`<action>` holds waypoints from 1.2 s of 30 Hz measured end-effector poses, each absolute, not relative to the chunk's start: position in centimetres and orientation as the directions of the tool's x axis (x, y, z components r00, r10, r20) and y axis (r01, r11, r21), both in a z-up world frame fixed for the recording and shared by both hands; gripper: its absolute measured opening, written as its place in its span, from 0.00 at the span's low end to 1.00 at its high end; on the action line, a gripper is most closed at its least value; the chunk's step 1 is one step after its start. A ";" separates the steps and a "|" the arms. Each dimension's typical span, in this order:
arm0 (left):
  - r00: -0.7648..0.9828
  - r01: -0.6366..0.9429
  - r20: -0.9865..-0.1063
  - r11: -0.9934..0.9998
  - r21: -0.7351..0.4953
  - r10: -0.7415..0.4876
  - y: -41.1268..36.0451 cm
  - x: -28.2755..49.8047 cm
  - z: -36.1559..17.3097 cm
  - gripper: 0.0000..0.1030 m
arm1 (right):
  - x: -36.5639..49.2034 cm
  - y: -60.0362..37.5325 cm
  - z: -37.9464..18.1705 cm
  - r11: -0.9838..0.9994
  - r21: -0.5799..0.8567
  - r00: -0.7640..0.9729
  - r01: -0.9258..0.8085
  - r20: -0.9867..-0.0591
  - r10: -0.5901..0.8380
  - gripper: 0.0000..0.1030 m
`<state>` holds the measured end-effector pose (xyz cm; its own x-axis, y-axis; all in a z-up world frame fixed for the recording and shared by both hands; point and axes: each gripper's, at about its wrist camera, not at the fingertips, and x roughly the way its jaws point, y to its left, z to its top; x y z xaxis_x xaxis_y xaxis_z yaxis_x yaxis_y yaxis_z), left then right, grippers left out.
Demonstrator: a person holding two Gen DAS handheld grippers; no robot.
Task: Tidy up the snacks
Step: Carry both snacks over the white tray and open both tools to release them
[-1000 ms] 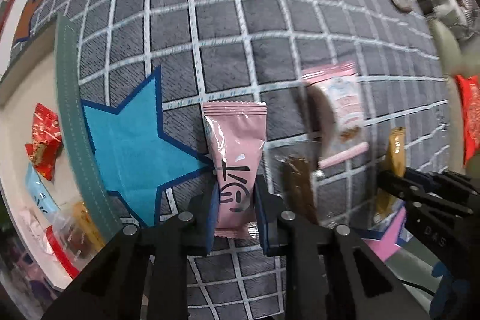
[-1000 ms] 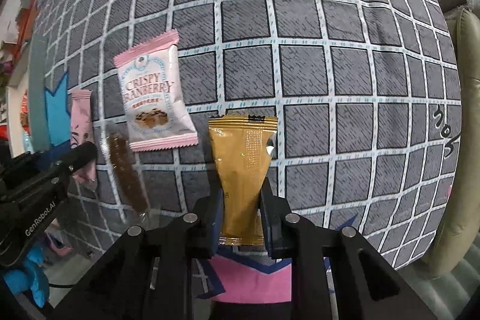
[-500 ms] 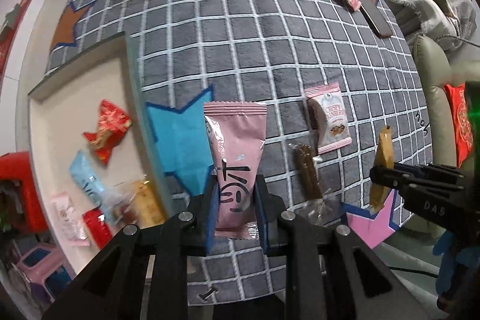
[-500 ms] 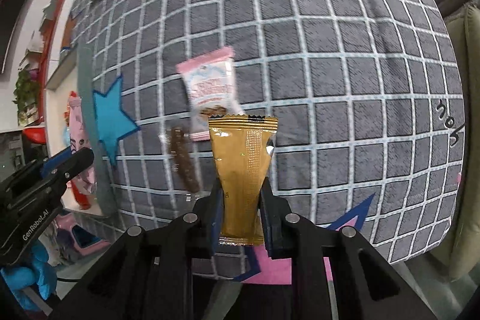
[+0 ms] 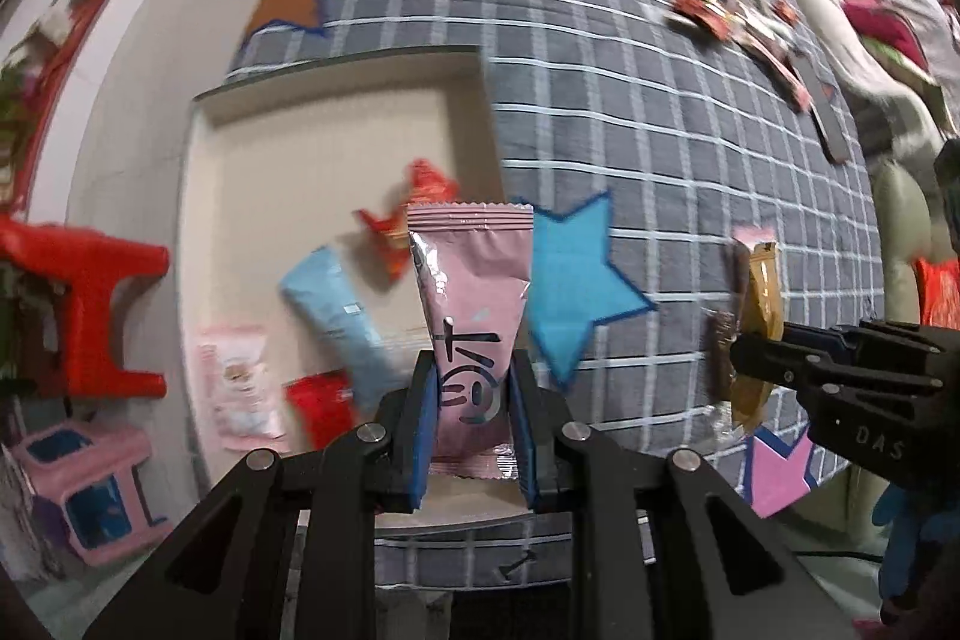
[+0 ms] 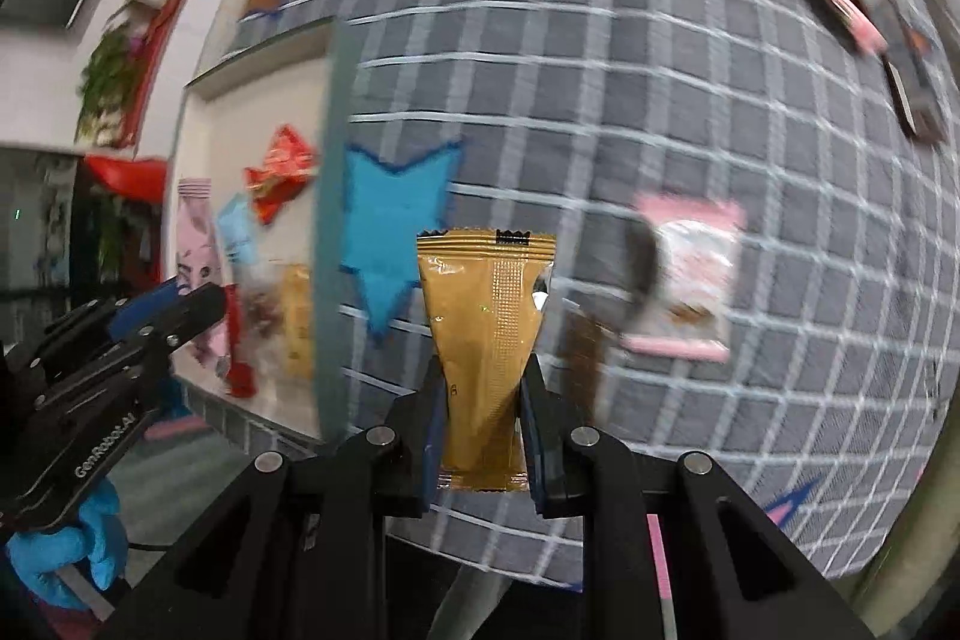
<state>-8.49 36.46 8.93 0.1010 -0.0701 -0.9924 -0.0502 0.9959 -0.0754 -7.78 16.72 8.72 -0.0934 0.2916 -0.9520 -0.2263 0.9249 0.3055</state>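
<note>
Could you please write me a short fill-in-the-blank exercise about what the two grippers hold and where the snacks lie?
1. The left gripper is shut on a ____ packet.
2. The right gripper is shut on a ____ packet.
3. The star on the cloth beside the tray is ____.
4. The red wrapped snack lies inside the ____.

Missing words: pink; golden-brown; blue; tray

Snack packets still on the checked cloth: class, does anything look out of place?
Yes. A pink-and-white packet and a clear-wrapped brown bar lie on the cloth outside the tray, which already holds other snacks.
</note>
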 end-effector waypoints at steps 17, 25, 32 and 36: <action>0.053 -0.143 -0.998 0.989 -0.051 -0.043 43.7 -11.2 7.0 0.26 | -5.2 32.4 7.9 0.838 0.330 -0.167 -0.436 -0.944 0.285 0.23; 0.045 -0.119 -0.998 0.992 -0.040 -0.035 43.3 -11.2 6.7 0.66 | -5.4 31.6 6.9 0.862 0.310 -0.166 -0.401 -0.950 0.265 0.89; 0.073 -0.047 -0.997 0.999 -0.022 -0.019 40.7 -10.1 7.4 0.74 | -4.0 25.8 5.6 0.930 0.253 -0.163 -0.267 -0.963 0.215 0.89; 0.106 0.015 -0.994 1.000 0.011 0.009 38.6 -9.5 8.1 0.76 | -4.0 20.6 4.3 0.965 0.210 -0.168 -0.156 -0.968 0.184 0.89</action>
<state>-9.50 38.61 8.07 0.1059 0.0093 -0.9943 0.0153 0.9998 0.0110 -4.01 20.58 4.32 -0.1681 0.1837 -0.9685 -0.1563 0.9651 0.2102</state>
